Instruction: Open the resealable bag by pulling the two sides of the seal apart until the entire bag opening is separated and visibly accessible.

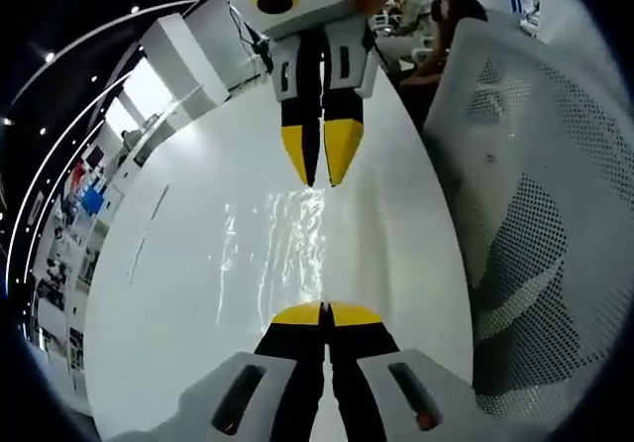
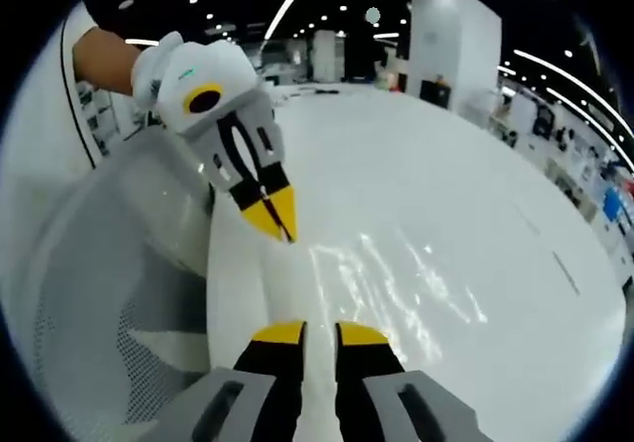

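Bag (image 1: 287, 249): clear, flat on white table (image 1: 158, 293), between my two grippers
Left gripper (image 1: 324, 313): jaws closed on the near edge, I judge
Right gripper (image 2: 317, 335): jaws slightly parted; grip unclear
Technique: I pull apart evenly

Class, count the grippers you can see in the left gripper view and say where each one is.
2. The left gripper rises from the bottom, jaws together; the right gripper comes down from the top, over the clear resealable bag.
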`<state>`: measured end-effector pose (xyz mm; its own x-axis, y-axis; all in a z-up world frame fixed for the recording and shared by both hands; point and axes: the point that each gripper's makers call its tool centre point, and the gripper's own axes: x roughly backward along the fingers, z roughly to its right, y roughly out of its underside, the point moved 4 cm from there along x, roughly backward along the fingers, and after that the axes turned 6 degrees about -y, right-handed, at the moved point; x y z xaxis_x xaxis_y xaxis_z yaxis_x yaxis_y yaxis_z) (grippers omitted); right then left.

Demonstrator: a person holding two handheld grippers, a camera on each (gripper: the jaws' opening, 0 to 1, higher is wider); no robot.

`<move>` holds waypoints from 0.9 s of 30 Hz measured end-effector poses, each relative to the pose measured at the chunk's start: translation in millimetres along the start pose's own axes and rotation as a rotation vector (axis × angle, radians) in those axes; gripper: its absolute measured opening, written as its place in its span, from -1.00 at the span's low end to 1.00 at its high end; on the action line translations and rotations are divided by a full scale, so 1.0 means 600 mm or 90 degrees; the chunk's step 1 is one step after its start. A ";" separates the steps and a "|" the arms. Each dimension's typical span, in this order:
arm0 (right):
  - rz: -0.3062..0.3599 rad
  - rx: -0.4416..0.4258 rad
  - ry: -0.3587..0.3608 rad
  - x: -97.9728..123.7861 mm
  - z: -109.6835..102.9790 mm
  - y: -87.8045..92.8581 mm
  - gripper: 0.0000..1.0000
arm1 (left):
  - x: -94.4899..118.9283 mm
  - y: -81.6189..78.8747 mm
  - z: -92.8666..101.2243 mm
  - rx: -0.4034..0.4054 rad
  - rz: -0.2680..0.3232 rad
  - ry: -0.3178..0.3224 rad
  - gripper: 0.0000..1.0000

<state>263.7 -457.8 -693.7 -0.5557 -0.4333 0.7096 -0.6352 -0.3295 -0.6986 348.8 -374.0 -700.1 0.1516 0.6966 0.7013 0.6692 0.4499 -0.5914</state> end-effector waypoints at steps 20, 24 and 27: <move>-0.055 -0.030 -0.064 -0.027 -0.012 0.024 -1.00 | -0.002 -0.011 0.005 -0.063 0.028 0.002 -1.00; -0.056 -0.030 -0.063 -0.028 -0.013 0.024 -1.00 | -0.002 -0.011 0.005 -0.060 0.029 0.003 -1.00; -0.055 -0.028 -0.061 -0.028 -0.014 0.023 -1.00 | -0.002 -0.010 0.005 -0.040 0.031 0.010 -1.00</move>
<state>259.7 -447.9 -714.7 -0.4455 -0.4829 0.7538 -0.7031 -0.3325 -0.6285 342.5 -375.5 -698.6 0.1962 0.7080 0.6784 0.7050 0.3790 -0.5994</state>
